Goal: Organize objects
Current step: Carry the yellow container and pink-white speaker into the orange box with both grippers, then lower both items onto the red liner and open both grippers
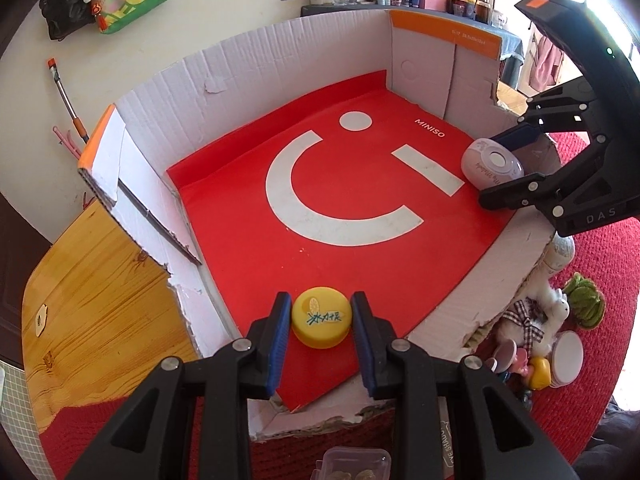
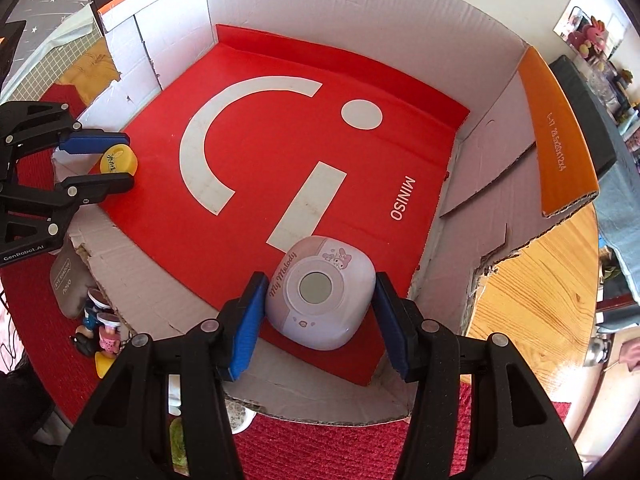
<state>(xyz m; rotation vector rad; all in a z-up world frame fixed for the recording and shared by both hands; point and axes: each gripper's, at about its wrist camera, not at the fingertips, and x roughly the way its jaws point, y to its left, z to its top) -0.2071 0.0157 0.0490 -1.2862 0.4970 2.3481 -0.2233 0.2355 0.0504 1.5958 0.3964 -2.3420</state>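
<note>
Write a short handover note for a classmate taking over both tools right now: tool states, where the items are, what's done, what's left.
Left tool: open, fingers either side of the yellow lid, which sits on the red liner at the near edge of the cardboard box.
Right tool: open around the pink My Melody case, also resting on the liner.
Done: both items appear to be in the box.
Left: back both tools out, then fetch the toys and small tubs heaped on the red mat outside the box.
</note>
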